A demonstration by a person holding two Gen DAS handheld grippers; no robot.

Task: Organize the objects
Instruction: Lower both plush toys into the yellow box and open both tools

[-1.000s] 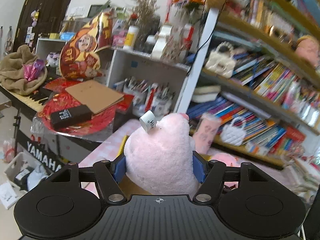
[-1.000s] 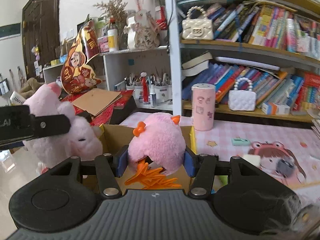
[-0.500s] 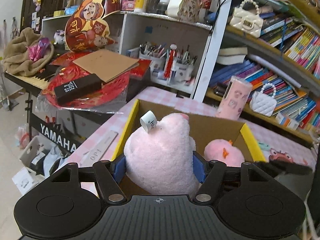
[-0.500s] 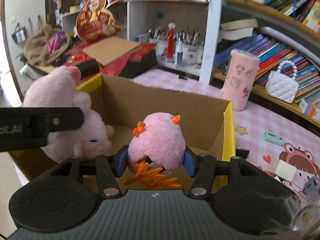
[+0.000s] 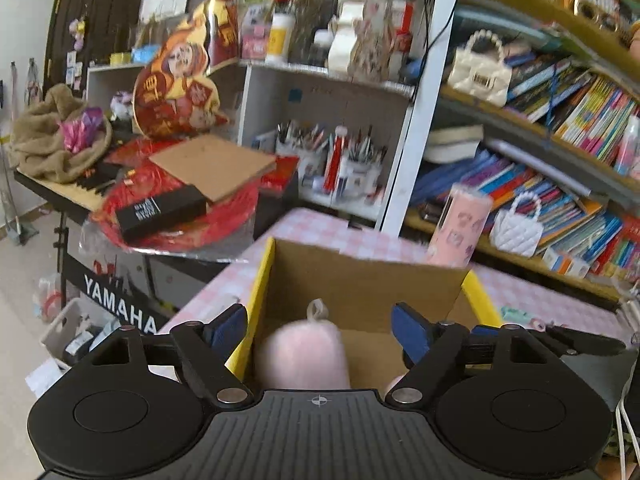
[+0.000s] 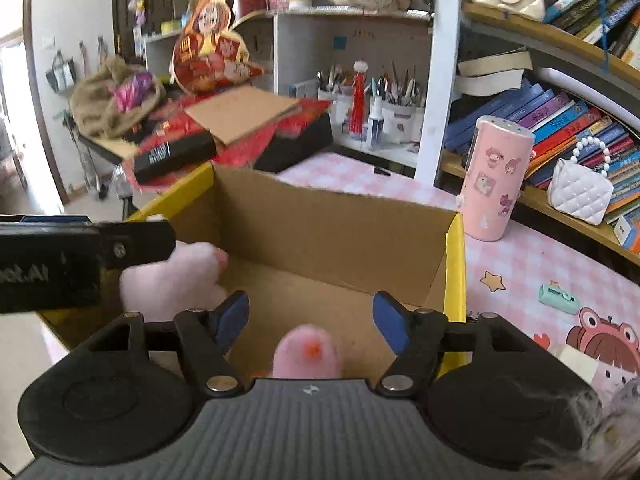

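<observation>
Both pink toys lie in the cardboard box [image 6: 336,236], below spread jaws.
The pig [image 5: 300,354] sits under the left gripper [image 5: 320,330], the chick [image 6: 308,354] under the right gripper [image 6: 311,320]; each holds nothing.

- Stood on the table [image 6: 532,256]: the cardboard box [image 6: 332,232], near the left edge.
- Lay inside the box: the larger plush toy [image 6: 172,276] at left, the smaller plush toy [image 6: 308,354] near and to its right, apart.
- Stood just right of the box's far corner: the tumbler [image 6: 496,178].
- Rose behind the table: the bookshelf [image 6: 560,80], small handbag [image 6: 580,190] on its lower board.
- Sat far left of the box: the keyboard [image 5: 80,192], piled with clutter.
</observation>
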